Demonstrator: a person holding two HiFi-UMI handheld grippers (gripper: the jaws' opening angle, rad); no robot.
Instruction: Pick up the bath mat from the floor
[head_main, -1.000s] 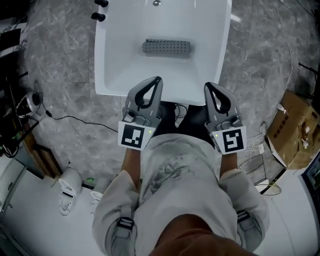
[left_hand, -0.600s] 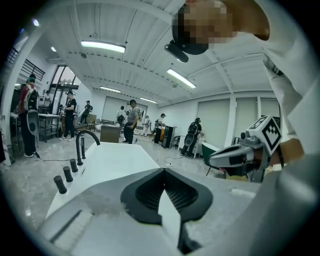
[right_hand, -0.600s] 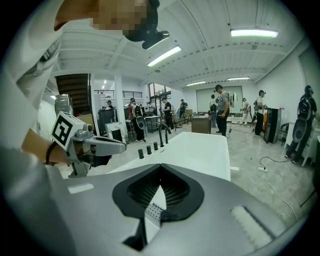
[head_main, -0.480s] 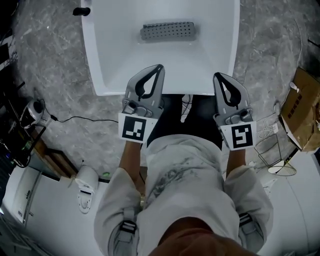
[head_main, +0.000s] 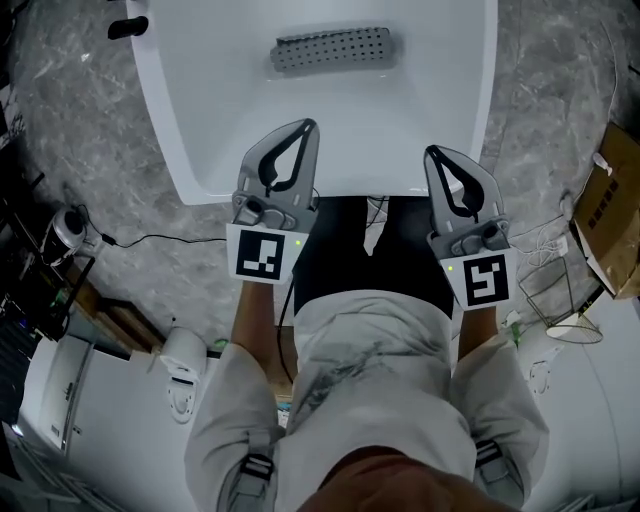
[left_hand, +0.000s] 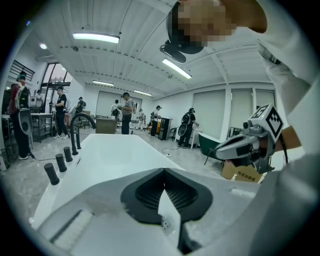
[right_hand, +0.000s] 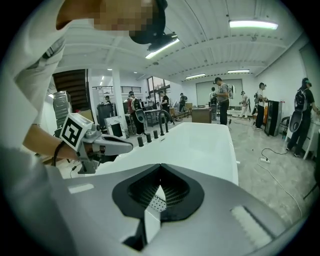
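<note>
As each hangs empty, both hand-held grippers (head_main: 306, 126) (head_main: 431, 152) are closed.

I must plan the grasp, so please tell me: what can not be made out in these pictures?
- Floor at the person's feet: head view, hidden by the torso.
- Tub, far end: cut off by the head view's top edge.
- Grey mat: in both gripper views, almost wholly behind the jaws.
</note>
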